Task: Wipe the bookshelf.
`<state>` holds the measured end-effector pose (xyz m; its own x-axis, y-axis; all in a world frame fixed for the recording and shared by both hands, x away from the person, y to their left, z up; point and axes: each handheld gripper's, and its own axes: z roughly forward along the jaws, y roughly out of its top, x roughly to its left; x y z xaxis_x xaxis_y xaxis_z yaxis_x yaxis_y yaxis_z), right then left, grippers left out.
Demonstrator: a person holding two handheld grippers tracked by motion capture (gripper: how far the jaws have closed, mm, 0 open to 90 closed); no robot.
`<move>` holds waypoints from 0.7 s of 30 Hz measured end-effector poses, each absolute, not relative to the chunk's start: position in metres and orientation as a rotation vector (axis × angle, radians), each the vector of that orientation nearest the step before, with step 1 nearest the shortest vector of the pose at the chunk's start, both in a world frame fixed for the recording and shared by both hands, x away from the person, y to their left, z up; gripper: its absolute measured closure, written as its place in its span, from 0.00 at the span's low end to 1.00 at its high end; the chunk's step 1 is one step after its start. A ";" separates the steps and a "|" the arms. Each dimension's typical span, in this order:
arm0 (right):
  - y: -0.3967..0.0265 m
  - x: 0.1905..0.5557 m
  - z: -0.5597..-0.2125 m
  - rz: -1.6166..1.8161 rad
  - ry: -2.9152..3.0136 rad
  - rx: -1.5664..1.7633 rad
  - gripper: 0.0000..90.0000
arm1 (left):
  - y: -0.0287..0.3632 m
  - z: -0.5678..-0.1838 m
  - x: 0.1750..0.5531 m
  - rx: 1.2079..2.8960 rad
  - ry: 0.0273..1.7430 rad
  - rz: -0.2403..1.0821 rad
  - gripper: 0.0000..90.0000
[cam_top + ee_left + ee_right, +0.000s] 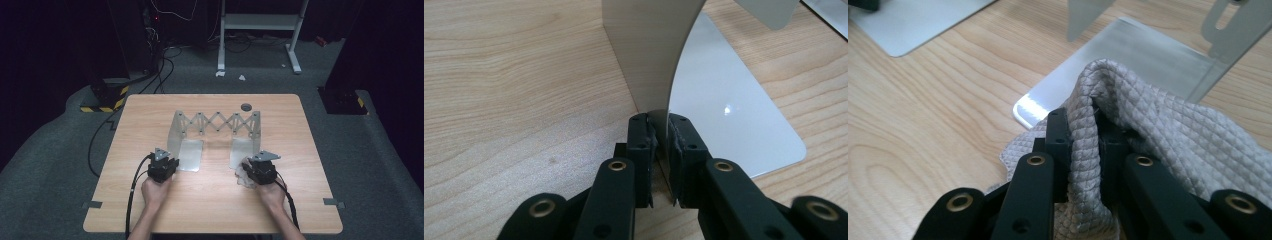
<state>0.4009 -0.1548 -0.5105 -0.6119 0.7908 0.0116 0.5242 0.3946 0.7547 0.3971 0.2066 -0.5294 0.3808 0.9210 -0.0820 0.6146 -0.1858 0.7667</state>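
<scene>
A folding metal rack stands on a counter, with a hand-held gripper at each of its front feet.

The rack sits at the middle of the counter, its criss-cross span running left to right at the back and a flat foot plate reaching toward the person at each end. The left hand-held gripper is at the front of the left foot plate, clamped on the upright sheet's lower edge. The right hand-held gripper is just before the right foot plate, holding a cloth that lies on the counter touching that plate's front corner. A small round disc lies behind the rack, near the counter's far edge.
</scene>
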 end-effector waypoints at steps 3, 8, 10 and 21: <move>-0.158 0.404 -0.512 1.031 2.299 1.149 0.90 | 0.207 -0.529 0.397 1.901 1.323 0.524 0.89; -0.168 0.409 -0.514 1.001 2.269 1.186 0.90 | 0.208 -0.530 0.396 1.897 1.326 0.518 0.90; -0.173 0.412 -0.516 0.993 2.256 1.215 0.89 | 0.209 -0.530 0.396 1.896 1.327 0.514 0.90; -0.170 0.413 -0.518 0.952 2.237 1.260 0.89 | 0.208 -0.530 0.395 1.896 1.329 0.520 0.90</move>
